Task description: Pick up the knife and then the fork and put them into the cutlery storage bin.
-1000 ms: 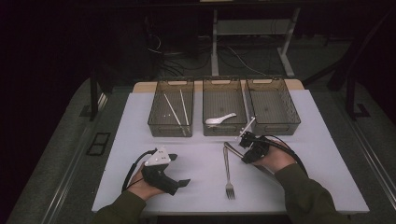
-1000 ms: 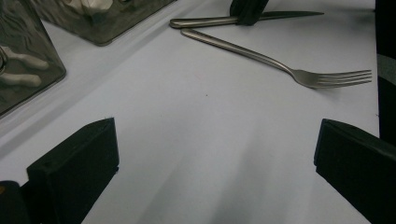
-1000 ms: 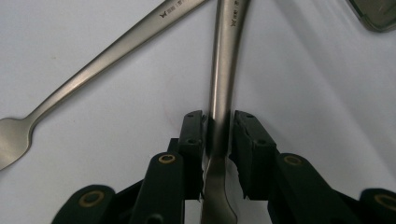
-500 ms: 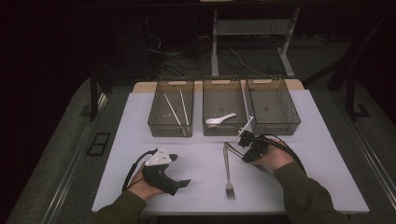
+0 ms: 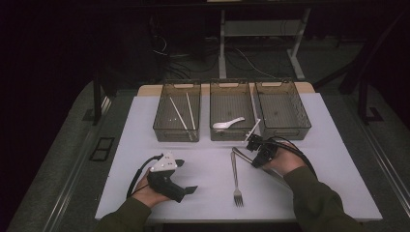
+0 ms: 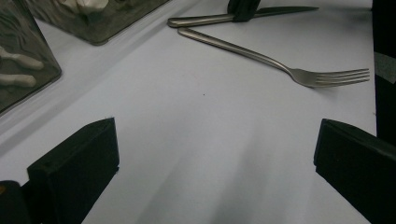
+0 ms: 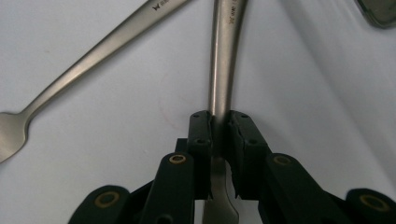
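Observation:
A steel table knife (image 5: 240, 154) lies on the white table, its handle beside the handle of a fork (image 5: 236, 178). My right gripper (image 5: 253, 159) is shut on the knife; its jaws have just been closing on it. In the right gripper view the pads (image 7: 201, 133) squeeze the knife (image 7: 223, 60) from both sides, and the fork (image 7: 93, 60) lies to the left. My left gripper (image 5: 186, 177) rests on the table at the front left, open and holding nothing. In the left gripper view (image 6: 215, 172) its jaws stand wide apart, with the fork (image 6: 280, 65) and knife (image 6: 201, 19) beyond.
Three dark see-through bins stand in a row at the back. The left bin (image 5: 162, 126) holds chopsticks (image 5: 181, 116), the middle bin (image 5: 230, 136) holds a white spoon (image 5: 227, 124), and the right bin (image 5: 283, 111) looks bare. Bare white tabletop (image 5: 333, 164) lies around both hands.

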